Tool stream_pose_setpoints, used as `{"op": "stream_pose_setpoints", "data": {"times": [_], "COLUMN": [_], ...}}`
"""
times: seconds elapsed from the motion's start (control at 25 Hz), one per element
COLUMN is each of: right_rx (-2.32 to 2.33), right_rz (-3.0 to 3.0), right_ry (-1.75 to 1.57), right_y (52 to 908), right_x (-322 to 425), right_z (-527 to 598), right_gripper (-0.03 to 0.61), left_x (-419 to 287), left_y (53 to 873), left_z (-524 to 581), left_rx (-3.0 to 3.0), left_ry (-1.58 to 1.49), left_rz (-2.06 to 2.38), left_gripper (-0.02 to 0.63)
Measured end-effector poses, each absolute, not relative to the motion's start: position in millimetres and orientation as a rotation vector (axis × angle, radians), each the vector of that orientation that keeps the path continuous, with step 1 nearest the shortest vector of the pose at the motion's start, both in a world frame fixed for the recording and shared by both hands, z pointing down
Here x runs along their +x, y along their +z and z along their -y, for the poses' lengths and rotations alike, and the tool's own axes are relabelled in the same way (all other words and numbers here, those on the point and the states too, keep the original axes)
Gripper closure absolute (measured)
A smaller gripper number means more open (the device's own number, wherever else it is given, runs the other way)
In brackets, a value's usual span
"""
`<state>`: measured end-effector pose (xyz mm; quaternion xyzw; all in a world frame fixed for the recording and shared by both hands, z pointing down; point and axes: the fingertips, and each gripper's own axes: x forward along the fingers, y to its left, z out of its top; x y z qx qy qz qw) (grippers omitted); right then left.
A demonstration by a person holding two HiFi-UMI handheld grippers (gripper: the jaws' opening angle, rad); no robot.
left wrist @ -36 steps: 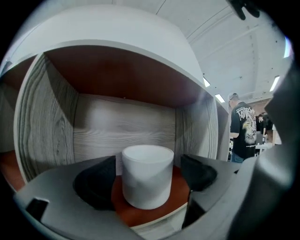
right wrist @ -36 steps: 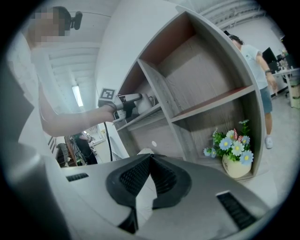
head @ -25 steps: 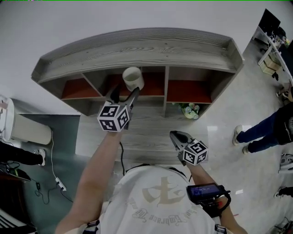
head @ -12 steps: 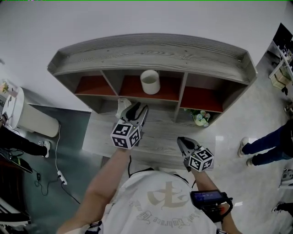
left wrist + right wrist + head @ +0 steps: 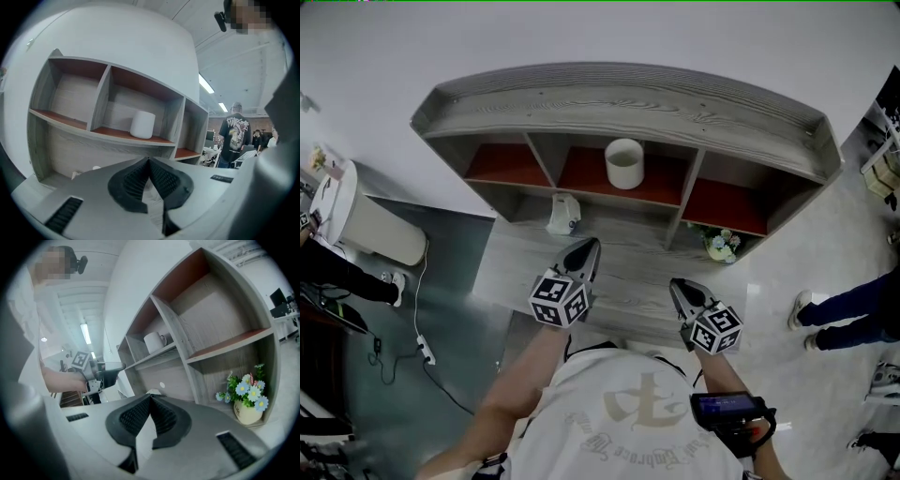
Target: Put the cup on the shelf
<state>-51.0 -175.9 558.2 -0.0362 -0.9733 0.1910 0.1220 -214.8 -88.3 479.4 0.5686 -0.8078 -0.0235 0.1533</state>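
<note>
On the shelf, middle compartment, upright cup, left gripper closed, empty.

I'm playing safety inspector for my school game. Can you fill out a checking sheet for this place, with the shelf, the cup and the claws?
Surface: grey wooden ledge, below both claws.
Job's things: cup upright in the middle compartment of the shelf.
Clutter: flower pot in the lower right compartment; small white thing at lower left.
Grippers: left claw shut, empty; right claw shut, empty.
Cables: one cable on the floor at left.
Surroundings: white wall behind the shelf; people standing at right.
</note>
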Motion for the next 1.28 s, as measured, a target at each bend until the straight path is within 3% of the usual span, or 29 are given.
{"op": "stream_pose_setpoints", "data": {"times": [0.56, 1.28], "right_rx": [-0.188, -0.178], "right_rz": [2.882, 2.878], "right_ry": [0.444, 0.439], "right_y": [541, 541], "right_x": [-57, -56], "right_z": [161, 163], "right_gripper": [0.577, 0.577], "left_x": [-177, -153], "left_y": [534, 553], "left_z": [38, 50], "left_rx": [1.614, 1.692], "left_ry": [-0.033, 0.031], "left_rz": [2.225, 2.15], "left_gripper": [0.612, 0.612]}}
